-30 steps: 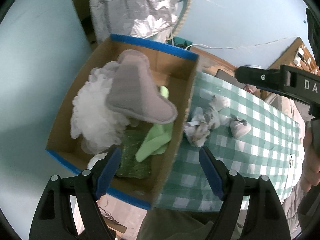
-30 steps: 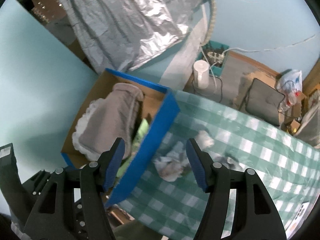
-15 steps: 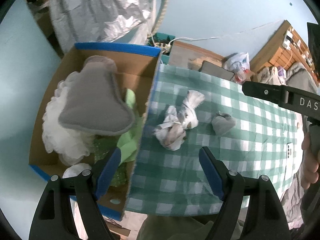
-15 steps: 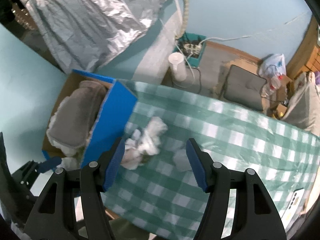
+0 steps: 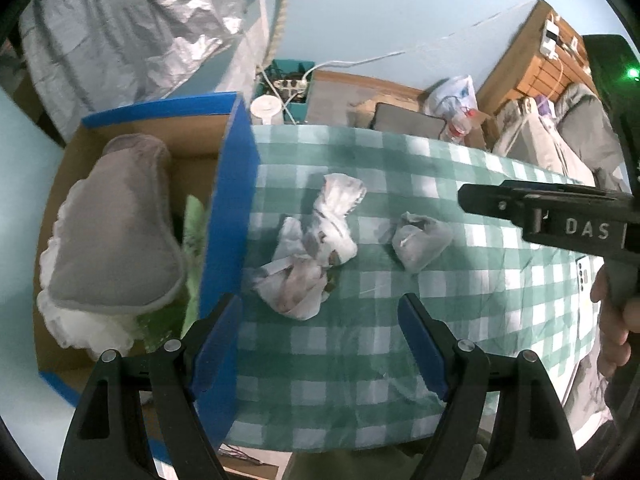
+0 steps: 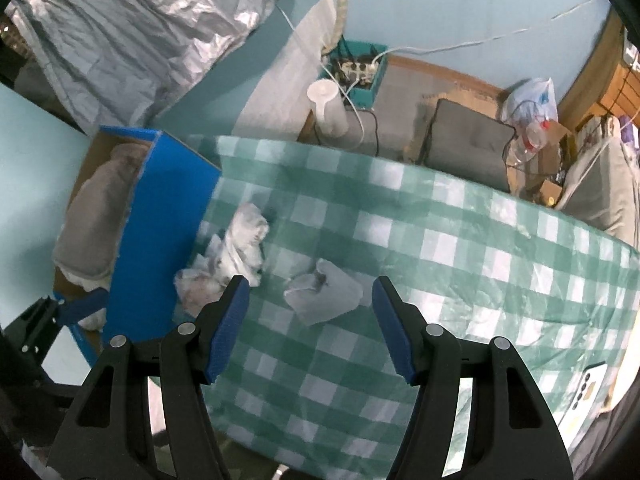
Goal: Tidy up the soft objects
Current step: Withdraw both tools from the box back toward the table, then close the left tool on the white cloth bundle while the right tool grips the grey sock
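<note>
A cardboard box with blue-taped rims [image 5: 230, 216] [image 6: 160, 216] stands at the table's left edge. It holds a grey heart-shaped cushion [image 5: 116, 232] [image 6: 96, 216], a white fluffy thing [image 5: 88, 332] and a green cloth [image 5: 194, 220]. On the green checked tablecloth [image 5: 360, 360] [image 6: 480, 264] lie a crumpled white patterned cloth [image 5: 316, 248] [image 6: 228, 256] and a small grey-white cloth [image 5: 420, 240] [image 6: 326, 292]. My left gripper [image 5: 320, 320] is open and empty, above and just short of the crumpled cloth. My right gripper [image 6: 310, 298] is open and empty, over the small cloth.
A phone [image 5: 585, 276] [image 6: 586, 390] lies at the table's right side. Beyond the table are a silver foil sheet [image 6: 132, 32], a teal crate with a power strip [image 6: 358, 66], a white jug [image 6: 326, 108], a grey cushion [image 6: 468, 144] and a plastic bag [image 6: 532, 100].
Both grippers have swung right, from over the box to over the tablecloth. The two loose cloths now sit near the grippers' fingers. Both stayed open and empty.
</note>
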A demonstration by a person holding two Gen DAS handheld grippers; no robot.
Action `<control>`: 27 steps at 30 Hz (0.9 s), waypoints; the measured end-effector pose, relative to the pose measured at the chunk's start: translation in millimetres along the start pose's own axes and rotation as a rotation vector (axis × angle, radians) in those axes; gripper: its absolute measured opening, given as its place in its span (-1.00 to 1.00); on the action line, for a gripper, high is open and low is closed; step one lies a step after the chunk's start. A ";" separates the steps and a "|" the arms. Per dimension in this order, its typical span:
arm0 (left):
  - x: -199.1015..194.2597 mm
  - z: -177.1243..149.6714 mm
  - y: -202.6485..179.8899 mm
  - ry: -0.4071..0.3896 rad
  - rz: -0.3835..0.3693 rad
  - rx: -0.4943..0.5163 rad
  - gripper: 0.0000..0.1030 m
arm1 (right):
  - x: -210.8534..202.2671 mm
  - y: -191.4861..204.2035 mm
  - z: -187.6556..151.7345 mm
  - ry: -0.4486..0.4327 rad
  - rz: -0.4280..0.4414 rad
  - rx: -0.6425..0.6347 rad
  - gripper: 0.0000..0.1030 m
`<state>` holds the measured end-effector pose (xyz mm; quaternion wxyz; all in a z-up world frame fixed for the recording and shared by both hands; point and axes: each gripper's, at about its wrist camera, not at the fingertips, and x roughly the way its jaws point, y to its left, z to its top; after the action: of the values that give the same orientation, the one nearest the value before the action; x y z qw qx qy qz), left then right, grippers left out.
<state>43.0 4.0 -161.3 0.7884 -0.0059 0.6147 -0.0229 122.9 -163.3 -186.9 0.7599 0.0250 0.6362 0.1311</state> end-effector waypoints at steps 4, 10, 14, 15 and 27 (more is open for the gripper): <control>14.2 1.1 -6.5 0.014 -0.001 0.011 0.58 | 15.6 -5.2 -1.6 0.034 -0.008 -0.006 0.25; 31.5 2.0 -10.3 0.029 -0.003 0.016 0.58 | 37.5 -6.6 -3.2 0.085 -0.009 -0.021 0.25; 41.8 2.1 -10.5 0.046 -0.008 0.011 0.58 | 50.9 -3.2 -3.1 0.112 -0.005 -0.031 0.25; 44.2 2.2 -10.5 0.050 -0.007 0.013 0.58 | 54.5 -2.7 -3.1 0.119 -0.005 -0.034 0.25; 70.1 2.8 -9.3 0.089 0.001 0.009 0.58 | 89.5 -3.1 -1.2 0.185 -0.037 -0.055 0.25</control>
<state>62.5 -8.4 -228.2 0.7604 -0.0011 0.6490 -0.0257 136.2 -145.7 -273.6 0.7005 -0.0197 0.7002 0.1362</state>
